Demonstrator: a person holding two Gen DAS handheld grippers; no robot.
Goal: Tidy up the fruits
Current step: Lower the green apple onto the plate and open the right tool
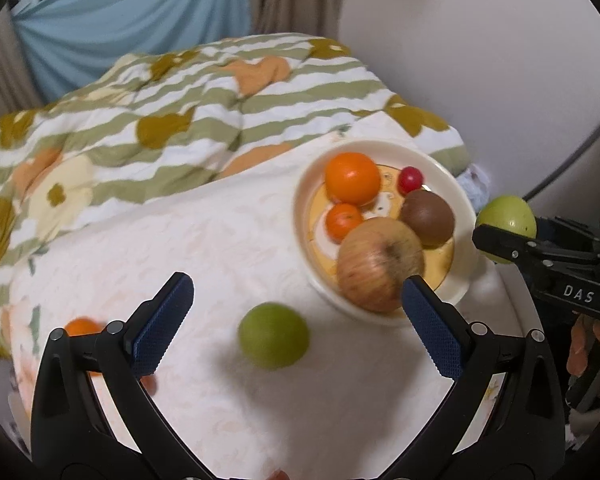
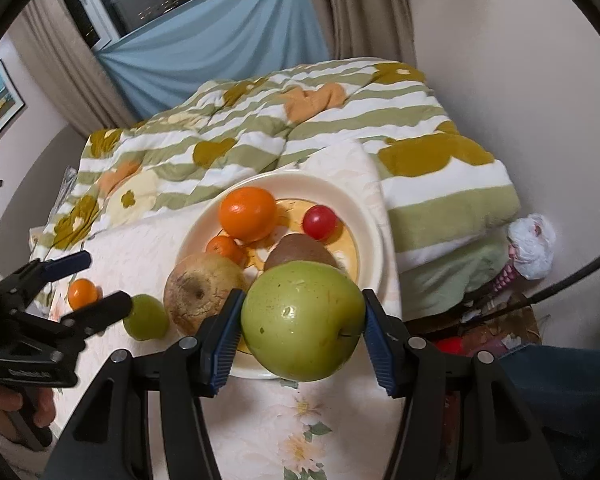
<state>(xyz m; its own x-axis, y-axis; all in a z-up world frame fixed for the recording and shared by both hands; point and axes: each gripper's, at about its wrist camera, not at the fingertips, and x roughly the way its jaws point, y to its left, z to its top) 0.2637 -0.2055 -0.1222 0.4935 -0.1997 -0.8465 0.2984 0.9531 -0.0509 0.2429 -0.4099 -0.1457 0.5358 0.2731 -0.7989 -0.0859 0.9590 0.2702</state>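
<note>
A cream plate (image 1: pixel 384 147) holds a large orange (image 1: pixel 352 178), a small orange (image 1: pixel 342 220), a red cherry tomato (image 1: pixel 410 180), a kiwi (image 1: pixel 428 218) and a brownish apple (image 1: pixel 380 264). My left gripper (image 1: pixel 296 284) is open wide above the cloth, nothing between its pads. A small green fruit (image 1: pixel 274 336) lies below it, and a small orange (image 1: pixel 82 326) sits behind its left finger. My right gripper (image 2: pixel 302 296) is shut on a green apple (image 2: pixel 302 320), held over the near rim of the plate (image 2: pixel 300 178). The left gripper (image 2: pixel 100 282) shows at the left.
A green-striped floral quilt (image 1: pixel 180 120) is bunched up behind the plate. The white floral tablecloth (image 2: pixel 300 432) covers the table. A wall (image 1: pixel 480 60) stands close on the right. A white plastic bag (image 2: pixel 534 246) and clutter lie beyond the table's right edge.
</note>
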